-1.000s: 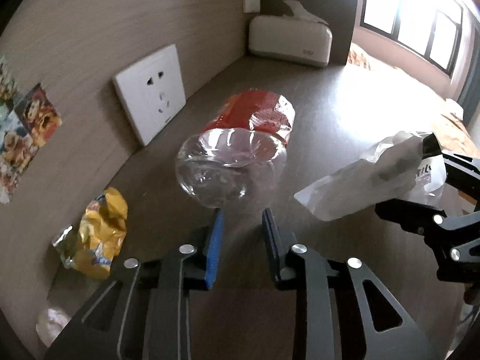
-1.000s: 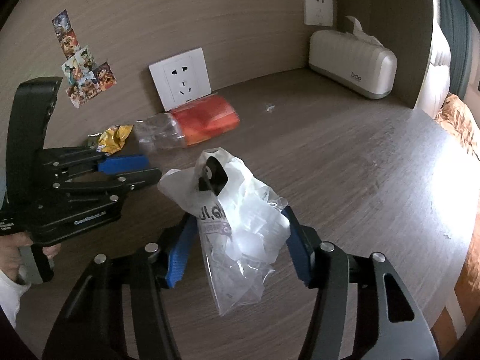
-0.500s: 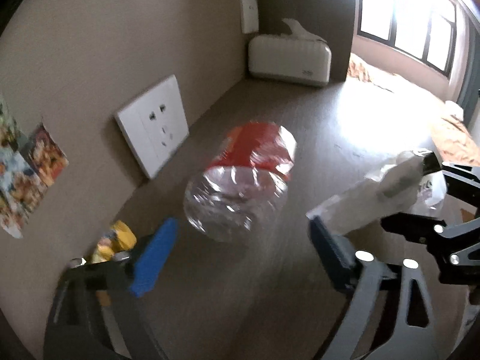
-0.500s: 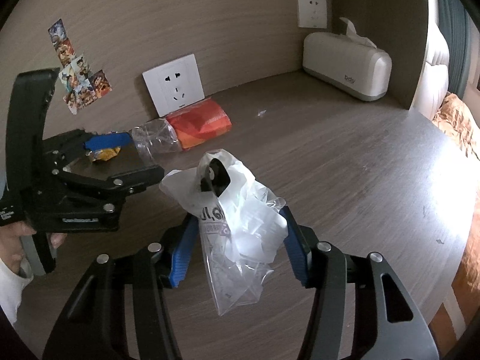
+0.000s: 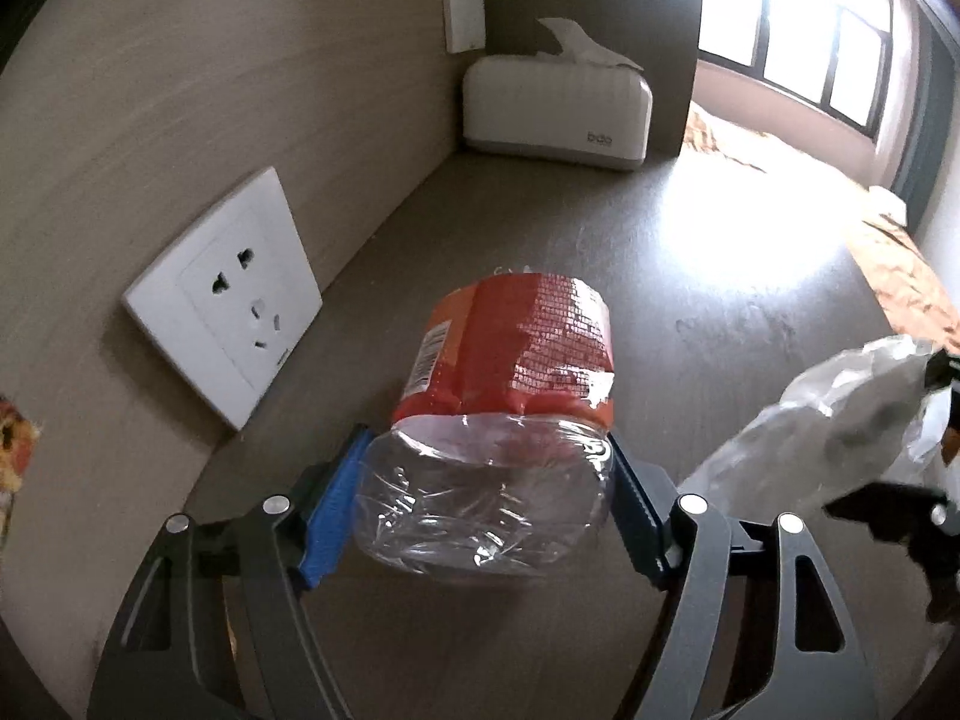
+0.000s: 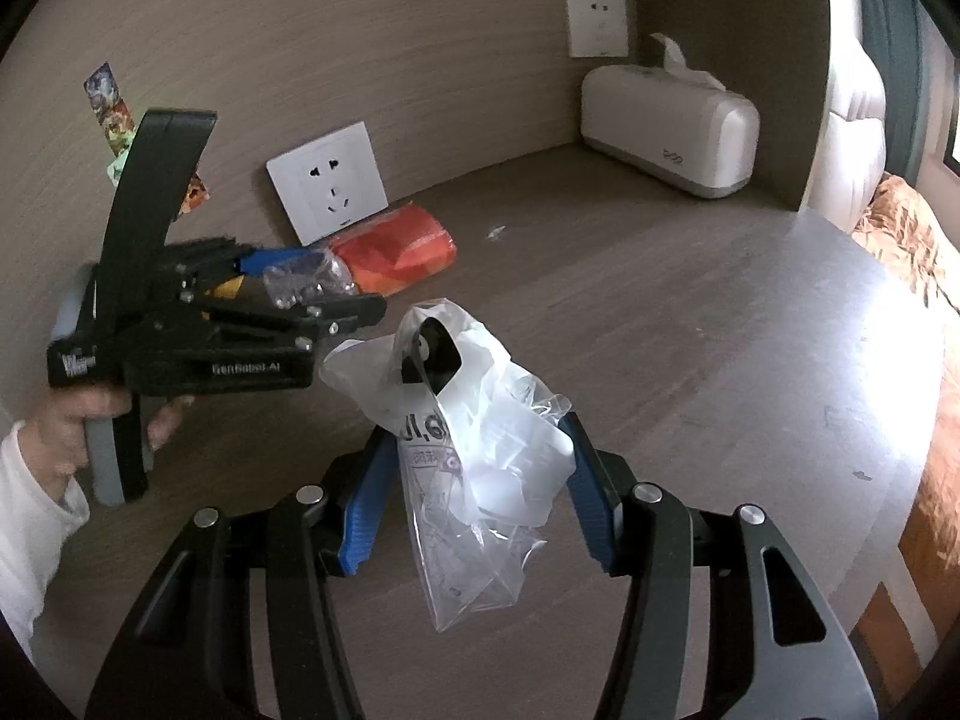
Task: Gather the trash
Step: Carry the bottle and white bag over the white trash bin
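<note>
A crushed clear plastic bottle [image 5: 486,480] with a red label lies on the wooden desk [image 5: 720,312] beside the wall. My left gripper [image 5: 480,510] is spread wide with its blue pads on both sides of the bottle's clear base, touching or nearly touching it. The bottle also shows in the right wrist view [image 6: 372,258], with the left gripper [image 6: 312,282] around its end. A white plastic trash bag [image 6: 480,450] hangs between the open fingers of my right gripper [image 6: 474,504], hooked on a black peg above them. The bag also shows in the left wrist view [image 5: 840,420].
A white socket plate [image 5: 228,294] leans against the wall next to the bottle. A white tissue box [image 5: 558,114] stands in the far corner. A yellow wrapper [image 6: 228,287] lies behind the left gripper. The desk's curved edge [image 6: 900,510] is on the right.
My left gripper opened wide from a narrow gap, moved forward and now straddles the bottle's base. The right gripper with the bag hardly moved.
</note>
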The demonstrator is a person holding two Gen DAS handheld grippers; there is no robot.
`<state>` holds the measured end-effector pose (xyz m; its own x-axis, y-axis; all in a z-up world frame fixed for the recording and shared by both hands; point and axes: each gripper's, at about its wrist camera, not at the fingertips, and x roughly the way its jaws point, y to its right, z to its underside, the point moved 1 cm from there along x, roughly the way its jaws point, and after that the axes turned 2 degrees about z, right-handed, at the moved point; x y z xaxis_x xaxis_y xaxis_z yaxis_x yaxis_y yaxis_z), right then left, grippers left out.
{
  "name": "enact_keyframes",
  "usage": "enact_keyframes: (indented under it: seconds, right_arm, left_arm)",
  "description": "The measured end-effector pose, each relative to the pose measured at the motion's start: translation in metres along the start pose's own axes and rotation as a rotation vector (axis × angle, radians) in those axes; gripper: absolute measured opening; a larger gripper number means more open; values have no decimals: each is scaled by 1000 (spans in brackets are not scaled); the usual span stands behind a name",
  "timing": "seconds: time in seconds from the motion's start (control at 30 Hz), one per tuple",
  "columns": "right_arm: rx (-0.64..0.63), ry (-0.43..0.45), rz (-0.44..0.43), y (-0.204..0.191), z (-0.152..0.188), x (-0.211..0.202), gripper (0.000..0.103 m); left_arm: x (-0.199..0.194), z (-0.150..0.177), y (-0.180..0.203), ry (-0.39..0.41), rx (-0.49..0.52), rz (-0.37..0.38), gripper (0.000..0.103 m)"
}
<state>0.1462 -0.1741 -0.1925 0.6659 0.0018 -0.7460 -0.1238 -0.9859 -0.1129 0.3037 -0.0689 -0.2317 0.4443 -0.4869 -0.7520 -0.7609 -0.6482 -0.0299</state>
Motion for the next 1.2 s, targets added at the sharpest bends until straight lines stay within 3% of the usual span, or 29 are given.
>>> enact_keyframes:
  seconds: [0.3, 0.53, 0.93, 1.2]
  right_arm:
    - [24, 65, 32, 26, -1, -48, 55]
    - [83, 127, 98, 79, 10, -102, 55]
    - [246, 157, 250, 208, 79, -185, 55]
    - [338, 112, 323, 284, 135, -203, 55]
  left_arm:
    - [-54, 3, 44, 41, -27, -22, 72]
    - [-66, -25, 111, 63, 14, 10, 72]
    - [-47, -57, 291, 57, 160, 177, 72]
    - [-6, -43, 399, -12, 234, 257, 72]
